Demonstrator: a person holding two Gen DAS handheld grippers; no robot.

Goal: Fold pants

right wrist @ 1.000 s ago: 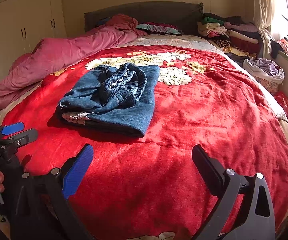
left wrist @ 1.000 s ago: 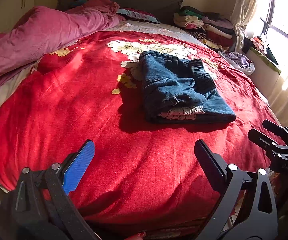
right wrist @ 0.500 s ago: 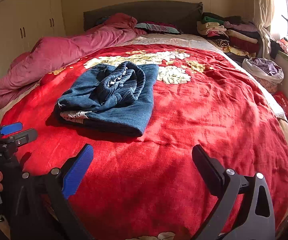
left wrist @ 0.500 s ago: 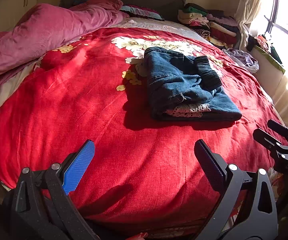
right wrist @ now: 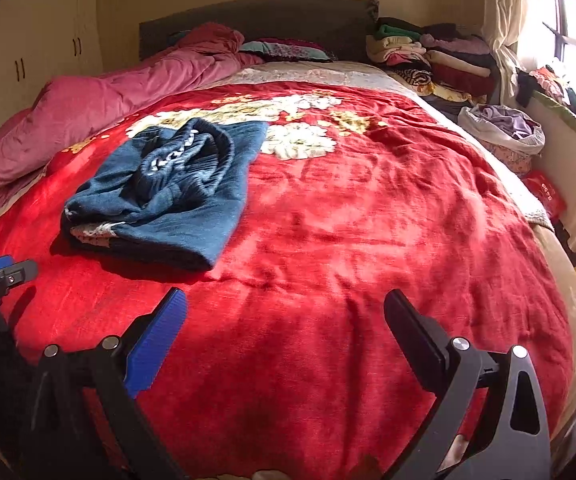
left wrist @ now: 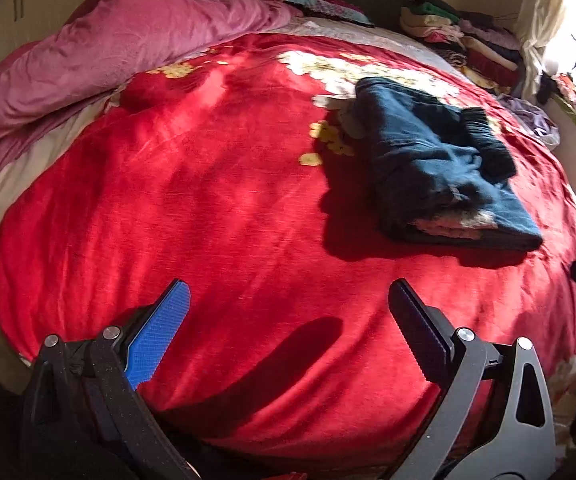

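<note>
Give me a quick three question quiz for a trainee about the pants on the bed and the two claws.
1. True or false: the left claw is shut on the blue pants.
2. What do the pants lie on: A) the pink duvet, B) the red blanket, C) the clothes stack?
3. Fill in: both the left and the right claw are ___ and hold nothing.

Key: 1 false; 2 B; 3 open.
</note>
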